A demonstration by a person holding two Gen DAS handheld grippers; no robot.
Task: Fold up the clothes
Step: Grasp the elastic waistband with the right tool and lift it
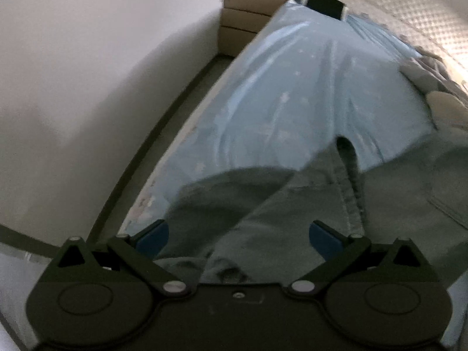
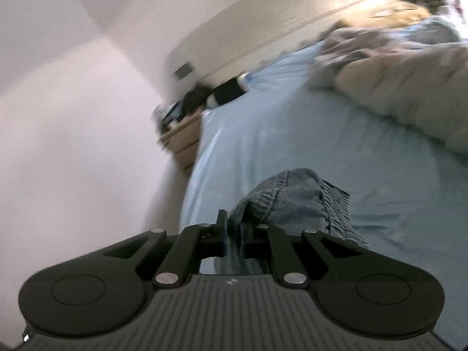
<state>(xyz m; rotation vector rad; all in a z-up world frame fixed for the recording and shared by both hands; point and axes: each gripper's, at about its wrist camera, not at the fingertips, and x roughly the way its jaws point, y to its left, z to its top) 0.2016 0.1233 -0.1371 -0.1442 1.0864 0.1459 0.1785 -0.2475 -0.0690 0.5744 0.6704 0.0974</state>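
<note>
The jeans [image 1: 307, 204] lie on the light-blue bed sheet [image 1: 292, 102] at its near end, their seam running away from the left gripper [image 1: 238, 235], whose jaws stand wide apart just above the denim with nothing between them. The right gripper [image 2: 232, 231] has its jaws pinched onto a bunched, stitched edge of the jeans [image 2: 292, 201], held up over the sheet [image 2: 292, 134]. Beyond, a black-and-white item [image 1: 324, 4] rests at the bed's far end beside a cluttered wooden drawer unit [image 1: 245, 20], and a rumpled duvet [image 2: 409, 87] is heaped along the right side.
</note>
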